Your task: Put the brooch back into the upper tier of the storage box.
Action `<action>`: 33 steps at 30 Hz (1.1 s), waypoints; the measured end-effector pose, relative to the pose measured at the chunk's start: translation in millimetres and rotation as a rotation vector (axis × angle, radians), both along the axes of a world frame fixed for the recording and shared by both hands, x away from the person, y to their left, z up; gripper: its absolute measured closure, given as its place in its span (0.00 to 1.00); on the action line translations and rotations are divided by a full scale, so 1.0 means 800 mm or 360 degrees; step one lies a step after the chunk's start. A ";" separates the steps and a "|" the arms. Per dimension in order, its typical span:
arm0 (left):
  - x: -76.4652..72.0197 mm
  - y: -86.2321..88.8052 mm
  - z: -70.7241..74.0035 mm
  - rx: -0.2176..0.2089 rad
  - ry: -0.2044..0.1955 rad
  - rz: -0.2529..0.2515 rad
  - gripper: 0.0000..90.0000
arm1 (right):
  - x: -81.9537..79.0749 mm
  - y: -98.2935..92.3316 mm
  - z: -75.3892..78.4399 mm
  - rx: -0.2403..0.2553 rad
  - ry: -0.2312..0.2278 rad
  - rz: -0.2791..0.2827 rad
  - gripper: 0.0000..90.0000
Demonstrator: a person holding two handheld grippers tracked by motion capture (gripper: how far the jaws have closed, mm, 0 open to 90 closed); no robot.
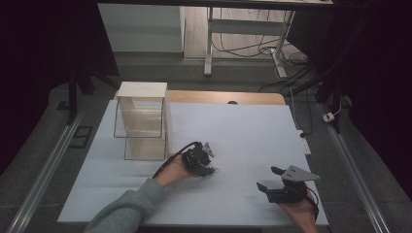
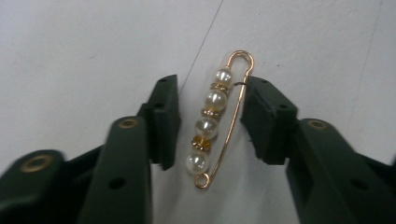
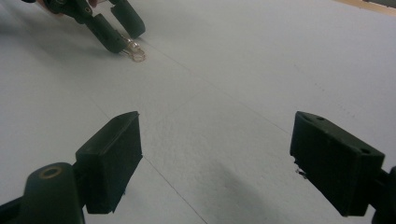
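The white surface carries a clear box at its far left. The right tool rests wide open and empty. The left tool brackets a pearl pin lying flat, one pad touching its wire, the other just clear.

In the upper left of the high view I see a clear-walled stand with a pale top, standing on the white sheet that covers the table. A strip of wooden tabletop shows at its far edge. Beyond it, top centre, are desk legs and loose cables on the floor.
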State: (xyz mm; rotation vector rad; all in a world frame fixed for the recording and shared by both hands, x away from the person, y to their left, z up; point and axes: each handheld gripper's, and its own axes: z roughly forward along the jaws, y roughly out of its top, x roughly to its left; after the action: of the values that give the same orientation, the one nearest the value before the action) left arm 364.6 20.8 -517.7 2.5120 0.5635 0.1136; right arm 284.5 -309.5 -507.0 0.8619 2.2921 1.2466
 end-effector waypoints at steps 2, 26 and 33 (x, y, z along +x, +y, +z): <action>-0.001 -0.001 0.000 0.0002 -0.0005 -0.0009 0.73 | 0.000 0.000 0.000 0.0001 0.0001 -0.0001 0.18; -0.009 0.000 0.012 -0.0029 -0.0059 -0.0051 0.88 | 0.000 -0.001 0.001 -0.0001 -0.0003 0.0003 0.18; -0.012 0.002 0.020 -0.0059 -0.0063 -0.0065 0.88 | -0.001 -0.001 0.001 0.0001 -0.0008 0.0001 0.19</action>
State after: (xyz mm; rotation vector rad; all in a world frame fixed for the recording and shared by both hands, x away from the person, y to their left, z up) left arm 355.0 22.5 -501.4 2.4784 0.4939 0.1360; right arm 283.9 -310.3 -506.2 0.8575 2.2886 1.2486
